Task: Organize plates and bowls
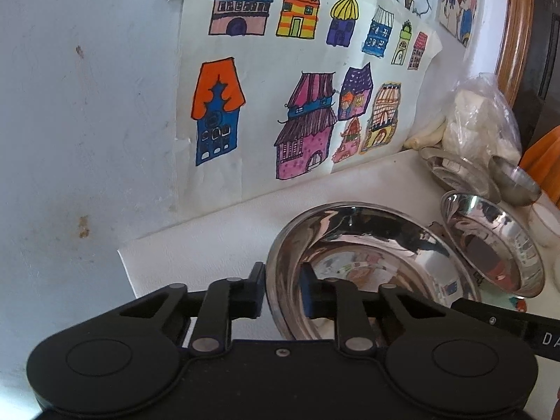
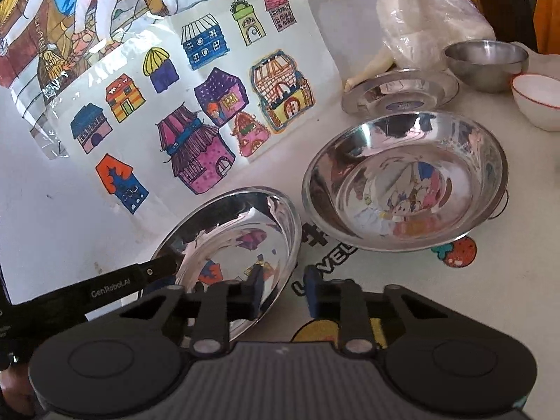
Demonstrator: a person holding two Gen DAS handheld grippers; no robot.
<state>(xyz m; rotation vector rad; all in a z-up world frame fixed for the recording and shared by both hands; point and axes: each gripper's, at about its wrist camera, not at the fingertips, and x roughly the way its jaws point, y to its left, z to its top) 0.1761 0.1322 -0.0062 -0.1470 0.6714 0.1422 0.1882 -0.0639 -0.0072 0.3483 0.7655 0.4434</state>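
A wide, shallow steel plate (image 1: 371,252) (image 2: 238,241) is caught from both sides. My left gripper (image 1: 283,290) is shut on its left rim, one pad outside the rim and one inside. My right gripper (image 2: 284,288) is shut on the opposite rim in the same way. A finger (image 2: 154,273) of the left gripper shows in the right wrist view. A finger (image 1: 490,318) of the right gripper shows in the left wrist view. A second, deeper steel bowl (image 2: 406,182) (image 1: 497,245) lies just beyond the plate. Whether the held plate is off the table I cannot tell.
At the back stand a flat steel plate (image 2: 399,94), a small steel bowl (image 2: 486,63) and a white bowl with a red rim (image 2: 539,101). A plastic bag (image 2: 430,17) leans behind them. Drawings of coloured houses (image 1: 280,87) cover the wall close by.
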